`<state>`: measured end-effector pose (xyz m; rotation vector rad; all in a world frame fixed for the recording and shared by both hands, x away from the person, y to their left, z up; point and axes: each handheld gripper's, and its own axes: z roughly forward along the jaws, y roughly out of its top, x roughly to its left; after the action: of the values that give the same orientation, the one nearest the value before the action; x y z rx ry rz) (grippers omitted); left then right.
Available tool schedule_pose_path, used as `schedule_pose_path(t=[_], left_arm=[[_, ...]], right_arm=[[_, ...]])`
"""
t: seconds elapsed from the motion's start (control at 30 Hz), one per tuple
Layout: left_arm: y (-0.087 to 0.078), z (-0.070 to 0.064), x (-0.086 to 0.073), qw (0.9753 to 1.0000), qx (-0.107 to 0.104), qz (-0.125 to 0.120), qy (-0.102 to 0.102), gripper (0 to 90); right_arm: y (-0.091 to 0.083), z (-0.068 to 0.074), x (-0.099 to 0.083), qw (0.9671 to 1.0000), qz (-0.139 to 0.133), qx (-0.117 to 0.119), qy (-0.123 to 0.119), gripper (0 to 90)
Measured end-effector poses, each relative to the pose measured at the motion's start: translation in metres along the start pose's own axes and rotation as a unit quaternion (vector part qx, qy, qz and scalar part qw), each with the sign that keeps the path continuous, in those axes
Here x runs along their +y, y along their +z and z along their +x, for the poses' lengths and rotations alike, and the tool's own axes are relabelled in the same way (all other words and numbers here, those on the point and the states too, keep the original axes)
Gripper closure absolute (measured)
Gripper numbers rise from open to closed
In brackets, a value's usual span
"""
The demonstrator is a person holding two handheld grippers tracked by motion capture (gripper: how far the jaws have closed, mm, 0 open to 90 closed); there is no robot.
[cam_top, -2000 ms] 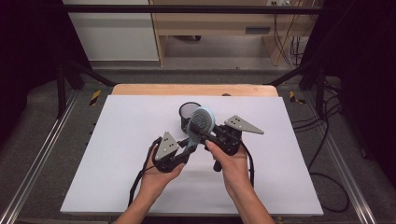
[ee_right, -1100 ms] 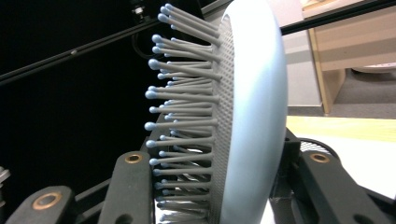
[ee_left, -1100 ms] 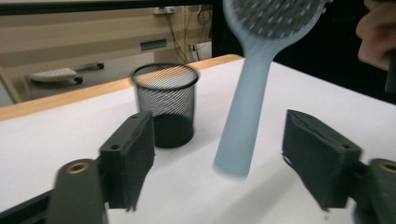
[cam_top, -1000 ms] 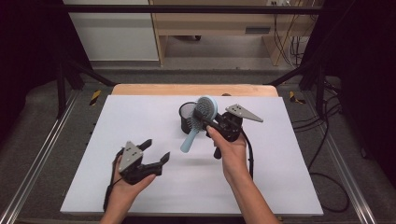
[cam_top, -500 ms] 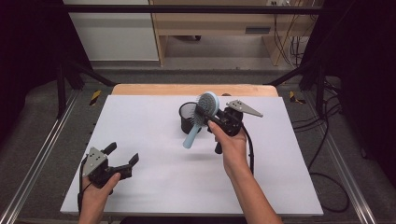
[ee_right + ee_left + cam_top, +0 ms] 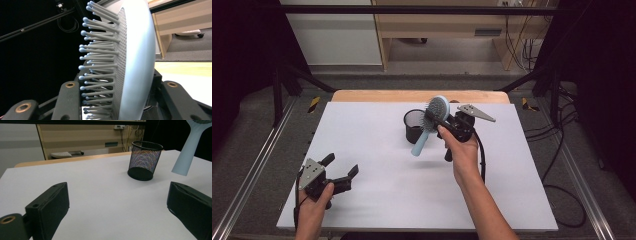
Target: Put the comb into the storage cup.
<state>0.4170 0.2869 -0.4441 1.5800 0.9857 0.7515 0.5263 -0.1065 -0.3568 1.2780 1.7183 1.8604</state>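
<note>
Two black handheld grippers, left gripper [image 6: 339,172] and right gripper [image 6: 437,120], each topped by a grey three-cornered plate, with brass-ringed screw holes, trailing black cables. Bare forearms, no sleeves.

A white tabletop [image 6: 377,195] with a wooden edge at 12 o'clock stands on grey floor [image 6: 257,135]. Beyond, a pale wooden cabinet [image 6: 437,25]; cables [image 6: 562,145] trail at 3 o'clock.

From my right gripper view the hairbrush [image 6: 135,60] handle is hidden below the jaws. In my left gripper view its head runs off the top edge. The mesh cup [image 6: 414,125] is partly covered by the brush in my high view.
</note>
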Motion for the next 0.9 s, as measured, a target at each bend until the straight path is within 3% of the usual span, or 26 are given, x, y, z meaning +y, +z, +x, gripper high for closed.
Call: schedule_pose_path(t=[0.9], left_arm=[[0.001,0.002,-0.001,1.0,0.003,0.004,-0.005,2.3]], right_arm=[[0.0,0.003,0.017,0.9999,-0.014,0.004,0.005,53.6]])
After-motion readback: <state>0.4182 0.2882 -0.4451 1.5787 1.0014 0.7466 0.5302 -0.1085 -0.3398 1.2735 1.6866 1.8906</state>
